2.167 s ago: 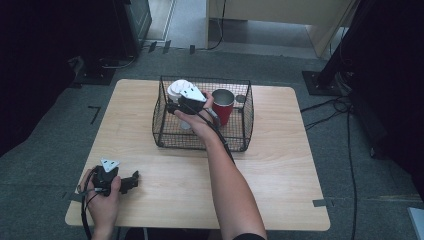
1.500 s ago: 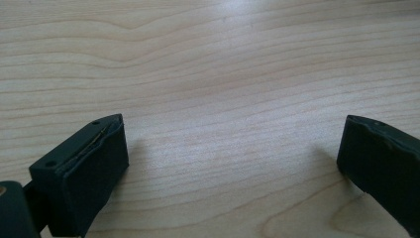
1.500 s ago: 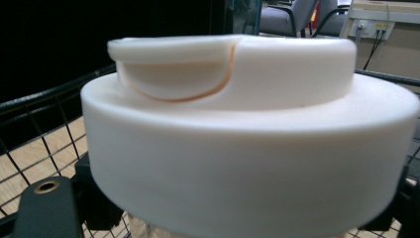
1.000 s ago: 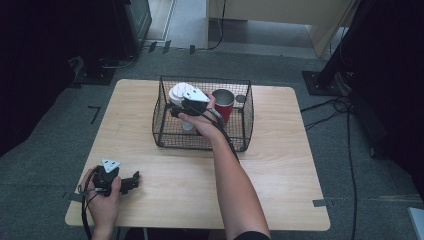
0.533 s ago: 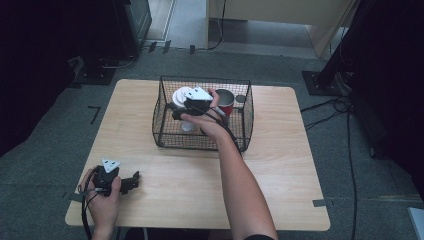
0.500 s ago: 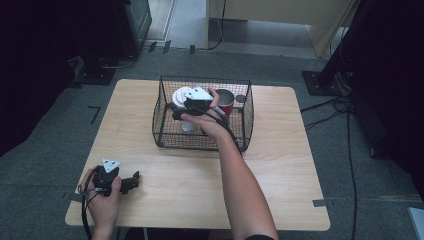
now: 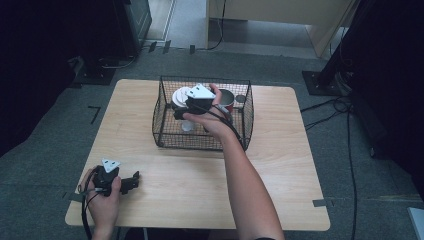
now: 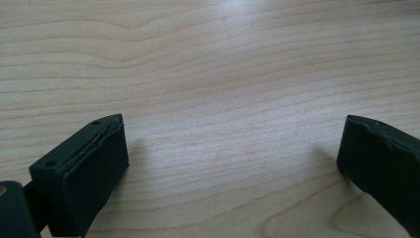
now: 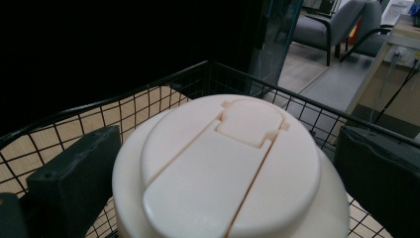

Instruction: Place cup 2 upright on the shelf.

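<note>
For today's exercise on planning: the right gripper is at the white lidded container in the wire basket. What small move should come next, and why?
Probably lift the right gripper straight up out of the black wire basket. Its jaws have just been opening and stand apart beside the white flip-lid container, apparently released.

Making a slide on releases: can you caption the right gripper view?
Right gripper open, jaws just parted to either side of the white flip-lid container standing inside the black wire basket.

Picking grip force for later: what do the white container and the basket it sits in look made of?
White container: likely plastic, smooth matte cream, with moulded seams and a flip tab on its lid. Basket: thin dark wire welded in a grid, probably coated metal; the finish is hard to tell.
</note>
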Demonstrator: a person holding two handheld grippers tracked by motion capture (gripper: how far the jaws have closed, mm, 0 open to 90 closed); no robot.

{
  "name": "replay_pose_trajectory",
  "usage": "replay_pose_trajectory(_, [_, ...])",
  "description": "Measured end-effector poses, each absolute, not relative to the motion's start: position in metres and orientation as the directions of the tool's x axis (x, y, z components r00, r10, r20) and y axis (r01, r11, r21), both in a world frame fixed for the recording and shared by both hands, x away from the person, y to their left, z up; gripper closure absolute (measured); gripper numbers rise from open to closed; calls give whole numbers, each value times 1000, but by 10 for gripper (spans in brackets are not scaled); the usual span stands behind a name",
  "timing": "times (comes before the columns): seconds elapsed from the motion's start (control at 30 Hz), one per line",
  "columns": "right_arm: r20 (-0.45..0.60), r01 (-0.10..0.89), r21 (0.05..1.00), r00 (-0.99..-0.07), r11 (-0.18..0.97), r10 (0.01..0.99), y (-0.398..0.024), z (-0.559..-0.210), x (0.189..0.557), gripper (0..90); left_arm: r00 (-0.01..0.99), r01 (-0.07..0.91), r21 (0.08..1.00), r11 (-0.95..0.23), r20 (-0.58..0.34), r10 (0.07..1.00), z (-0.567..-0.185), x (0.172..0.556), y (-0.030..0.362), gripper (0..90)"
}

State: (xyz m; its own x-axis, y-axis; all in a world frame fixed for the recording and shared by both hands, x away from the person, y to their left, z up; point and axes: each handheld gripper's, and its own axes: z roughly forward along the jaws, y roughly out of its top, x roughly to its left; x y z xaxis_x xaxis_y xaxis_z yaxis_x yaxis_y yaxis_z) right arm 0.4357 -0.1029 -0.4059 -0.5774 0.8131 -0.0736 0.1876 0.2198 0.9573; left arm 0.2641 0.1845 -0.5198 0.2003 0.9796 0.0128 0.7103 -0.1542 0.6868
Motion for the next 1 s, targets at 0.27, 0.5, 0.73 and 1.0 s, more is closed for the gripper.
replay_pose_trajectory(0.27, [-75,165,963,-590,211,804,-111,-390,427,0,201,709,688,-154,13,980,-520,264,185,1])
replay_pose_trajectory(0.5, [-86,139,970,-580,202,810,-120,-375,412,0,199,710,688,-152,12,980,-520,264,184,1])
replay_pose_trajectory(0.73, [-77,153,968,-574,199,815,-134,-367,393,0,200,709,688,-155,14,980,-520,264,185,1])
replay_pose_trajectory(1.0, [-85,152,968,-545,198,834,-160,-366,370,0,201,709,688,-156,15,980,-520,264,185,1])
